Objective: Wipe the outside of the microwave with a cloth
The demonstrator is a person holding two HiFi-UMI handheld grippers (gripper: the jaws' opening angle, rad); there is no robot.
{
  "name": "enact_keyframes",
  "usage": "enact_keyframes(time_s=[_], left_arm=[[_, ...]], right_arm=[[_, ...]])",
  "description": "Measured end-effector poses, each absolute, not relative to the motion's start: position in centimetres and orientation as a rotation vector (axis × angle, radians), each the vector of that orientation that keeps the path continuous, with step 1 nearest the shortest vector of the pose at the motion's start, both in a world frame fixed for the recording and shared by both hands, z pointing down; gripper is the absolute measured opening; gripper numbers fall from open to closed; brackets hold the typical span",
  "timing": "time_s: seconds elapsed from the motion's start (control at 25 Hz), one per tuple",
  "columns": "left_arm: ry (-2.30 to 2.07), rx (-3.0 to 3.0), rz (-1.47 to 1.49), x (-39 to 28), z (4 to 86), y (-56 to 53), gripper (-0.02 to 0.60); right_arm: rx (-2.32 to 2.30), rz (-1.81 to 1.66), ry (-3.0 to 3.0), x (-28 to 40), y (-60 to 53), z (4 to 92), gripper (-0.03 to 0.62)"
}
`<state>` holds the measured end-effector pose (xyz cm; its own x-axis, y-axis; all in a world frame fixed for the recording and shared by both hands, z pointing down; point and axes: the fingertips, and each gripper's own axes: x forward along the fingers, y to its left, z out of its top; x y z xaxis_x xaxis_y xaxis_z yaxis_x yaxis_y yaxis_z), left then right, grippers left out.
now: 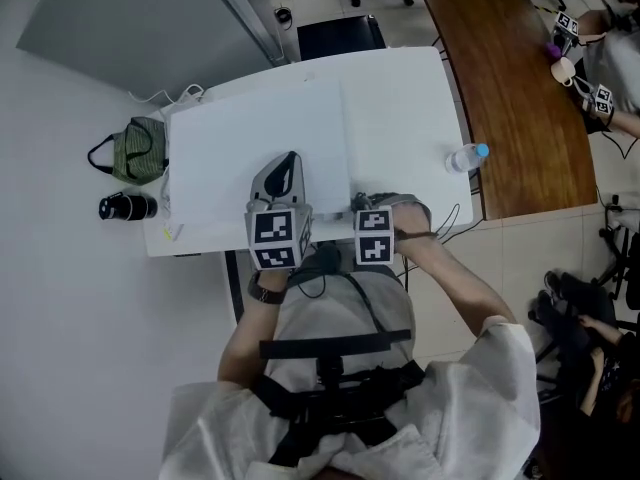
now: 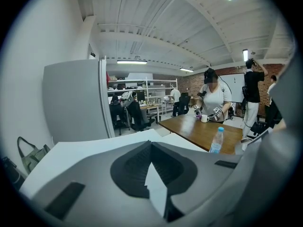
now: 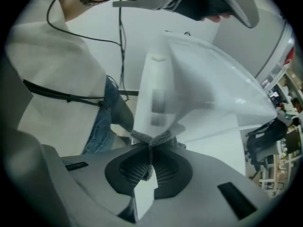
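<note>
Two tools meet at the tabletop's (image 1: 260, 128) near edge: the right tool (image 3: 150, 148) is clamped on a grey cloth (image 3: 151, 137) against the white edge, the left tool (image 2: 151, 144) pinched together, empty. No microwave shows. Wiping well likely needs a firm clamp and flat, overlapping strokes.

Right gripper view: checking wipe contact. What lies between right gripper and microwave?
In the right gripper view: a grey cloth, pinched in the right gripper's shut jaws, against the microwave's white edge.

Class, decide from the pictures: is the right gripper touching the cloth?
Touching. The right gripper view shows the right gripper with its jaws closed on a fold of the cloth, which is pinched between them.
</note>
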<state>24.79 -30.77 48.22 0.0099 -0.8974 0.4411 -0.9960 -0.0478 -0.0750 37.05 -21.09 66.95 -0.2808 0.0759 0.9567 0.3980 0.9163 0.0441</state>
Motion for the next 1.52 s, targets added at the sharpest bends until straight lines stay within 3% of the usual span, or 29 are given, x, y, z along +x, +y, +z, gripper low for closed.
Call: enact_keyframes(time_s=[0.24,0.6,0.84,1.2,1.52], left_arm=[[-1.951,2.035,0.567,25.7,49.1,-30.9,0.023],[-1.973,2.021,0.584,25.5,48.6,-31.3,0.023],[-2.015,2.006,0.592,24.2,47.9,-31.6,0.023],[-2.041,1.982,0.608,22.5,47.7,-31.8,0.023],[-2.013,2.011,0.610,21.9,48.1,-32.1,0.023]], right_arm=[[-0.460,-0.192,-1.782,39.1,-20.7,70.0,0.017],[-0.271,-0.117,-1.773,36.0,-33.9,71.8,0.017],[-0.162,-0.168,-1.879,29.5,-43.4,71.8,0.017],[0.335,-0.181,-1.982,28.5,-56.2,68.5,0.017],[0.009,-0.369,-1.942,29.9,-46.5,73.6,0.017]])
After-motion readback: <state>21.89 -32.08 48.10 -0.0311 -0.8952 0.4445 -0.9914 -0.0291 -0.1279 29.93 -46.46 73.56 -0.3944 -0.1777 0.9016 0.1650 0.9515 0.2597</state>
